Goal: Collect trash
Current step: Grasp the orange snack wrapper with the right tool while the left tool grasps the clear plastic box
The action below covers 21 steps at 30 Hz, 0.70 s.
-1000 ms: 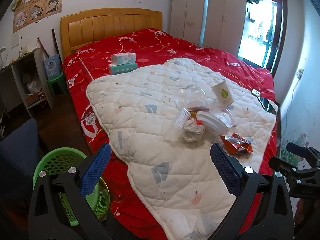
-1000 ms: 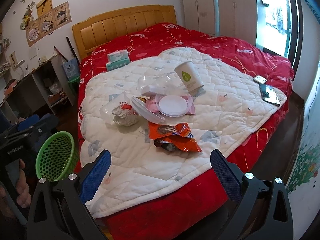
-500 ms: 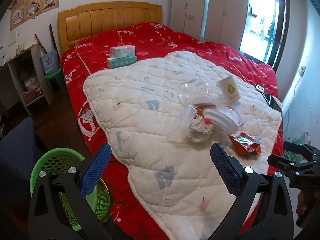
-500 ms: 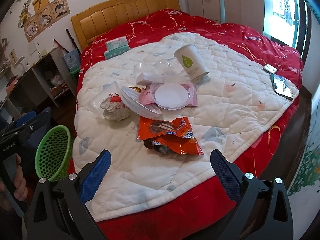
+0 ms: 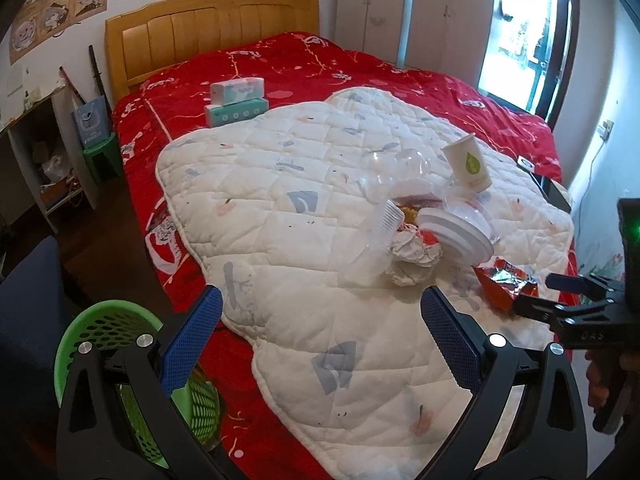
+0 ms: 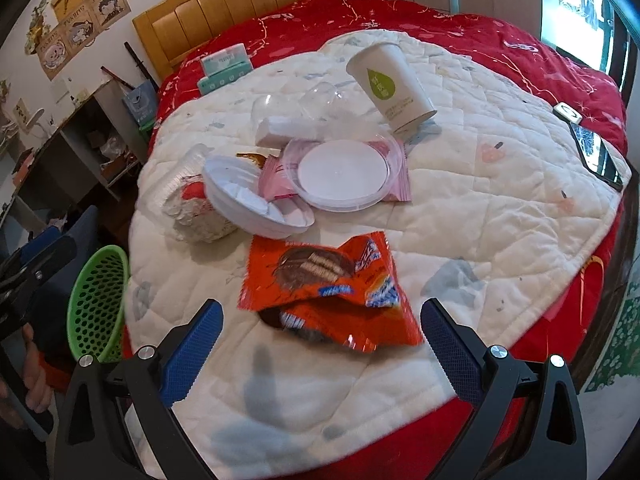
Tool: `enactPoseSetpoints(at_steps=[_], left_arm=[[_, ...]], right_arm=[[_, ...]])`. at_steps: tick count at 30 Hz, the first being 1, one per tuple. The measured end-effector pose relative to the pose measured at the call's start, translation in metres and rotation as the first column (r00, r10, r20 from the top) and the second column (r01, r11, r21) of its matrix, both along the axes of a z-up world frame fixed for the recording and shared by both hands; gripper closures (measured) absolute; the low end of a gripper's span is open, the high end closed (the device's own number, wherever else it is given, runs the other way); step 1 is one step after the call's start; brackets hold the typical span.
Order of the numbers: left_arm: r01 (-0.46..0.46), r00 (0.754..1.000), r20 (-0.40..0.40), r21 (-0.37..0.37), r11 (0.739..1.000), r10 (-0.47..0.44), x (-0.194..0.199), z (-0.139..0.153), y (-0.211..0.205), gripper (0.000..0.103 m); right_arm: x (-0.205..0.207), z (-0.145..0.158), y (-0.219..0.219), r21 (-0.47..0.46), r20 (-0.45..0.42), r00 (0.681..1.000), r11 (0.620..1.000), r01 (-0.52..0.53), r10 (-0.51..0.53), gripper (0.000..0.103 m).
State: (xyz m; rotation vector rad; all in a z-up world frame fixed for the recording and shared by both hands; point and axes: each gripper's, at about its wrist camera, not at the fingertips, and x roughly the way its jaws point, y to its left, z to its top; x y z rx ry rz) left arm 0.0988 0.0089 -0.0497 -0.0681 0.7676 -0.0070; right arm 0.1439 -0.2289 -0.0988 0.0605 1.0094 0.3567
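Trash lies on a white quilt (image 6: 500, 220) on the bed: an orange snack wrapper (image 6: 332, 280), a crumpled paper ball (image 6: 196, 216), white plastic lids (image 6: 344, 172), a clear cup (image 5: 372, 248) and a paper cup (image 6: 392, 84). My right gripper (image 6: 320, 340) is open and empty, just short of the orange wrapper. My left gripper (image 5: 320, 332) is open and empty above the quilt's near edge, well short of the paper ball (image 5: 412, 256). The wrapper also shows in the left wrist view (image 5: 504, 288). A green mesh basket (image 5: 100, 328) stands on the floor beside the bed.
Two tissue boxes (image 5: 236, 100) sit on the red bedspread near the headboard. A phone (image 6: 596, 156) lies at the quilt's right edge. A shelf unit (image 5: 36, 152) and a green stool (image 5: 100, 156) stand left of the bed.
Both grippers have moved closer to the bed. The right gripper has come down towards the orange wrapper, which now lies just ahead of its fingers. Both stay open.
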Motion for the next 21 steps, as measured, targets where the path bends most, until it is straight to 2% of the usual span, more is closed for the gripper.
enactPoseSetpoints(at_steps=[6,9,14,16,19,21], left_arm=[[0.038,0.999,-0.015,0.005,0.999,-0.038,0.016,-0.009,-0.006,0.005],[0.074,0.997,-0.017,0.012,0.997,-0.074,0.024,-0.014,-0.010,0.005],[0.144,0.989,-0.034,0.003,0.990,-0.143,0.043,-0.026,-0.016,0.008],[0.172,0.984,-0.039,0.010,0.985,-0.172,0.050,-0.031,-0.019,0.014],[0.210,0.977,-0.051,0.013,0.978,-0.209,0.059,-0.036,-0.022,0.029],[0.233,0.971,-0.064,-0.006,0.973,-0.232,0.066,-0.041,-0.022,0.043]], right_arm=[[0.019,-0.019,0.005,-0.021,-0.046,0.999,1.000,-0.007,0.006,0.009],[0.024,-0.023,0.004,-0.008,-0.063,0.998,1.000,0.000,0.000,0.020],[0.022,-0.017,0.000,0.004,-0.045,0.999,1.000,0.007,-0.007,0.030],[0.021,-0.016,0.000,0.002,-0.038,0.999,1.000,0.010,-0.009,0.032],[0.017,-0.012,-0.002,0.020,-0.032,0.999,1.000,0.016,-0.015,0.035],[0.013,-0.010,-0.004,0.024,-0.028,0.999,1.000,0.015,-0.015,0.037]])
